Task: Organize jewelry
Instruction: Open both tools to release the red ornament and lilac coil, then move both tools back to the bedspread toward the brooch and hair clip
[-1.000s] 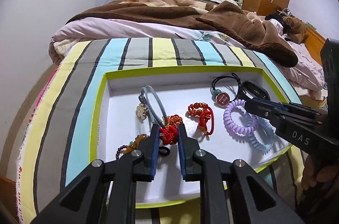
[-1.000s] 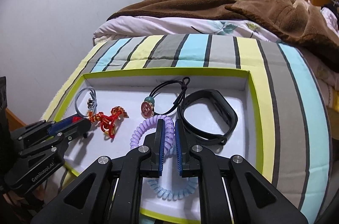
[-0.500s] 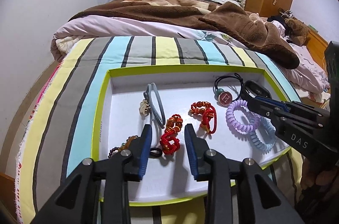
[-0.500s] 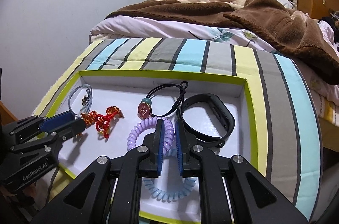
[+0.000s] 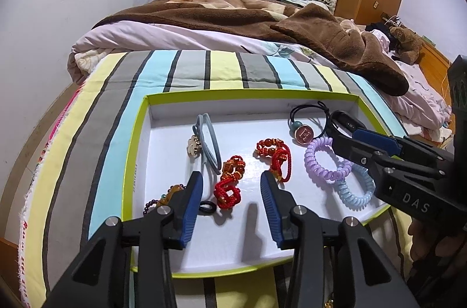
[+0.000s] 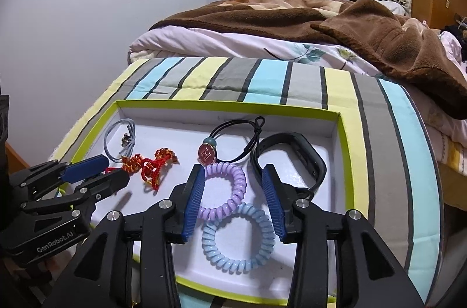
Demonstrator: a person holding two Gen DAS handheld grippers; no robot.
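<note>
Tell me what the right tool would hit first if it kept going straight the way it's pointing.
Probably the purple spiral hair tie, which lies between the open fingers of the right tool, where it overlaps the blue spiral hair tie on the tray floor. Depth is hard to judge here.

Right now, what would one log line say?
left gripper: open over red knot bracelet | right gripper: open over purple coil tie | both just opened

A striped bed cover (image 5: 186, 71) carries a green-rimmed white tray (image 5: 248, 98), with a brown blanket (image 5: 233, 16) behind.
</note>
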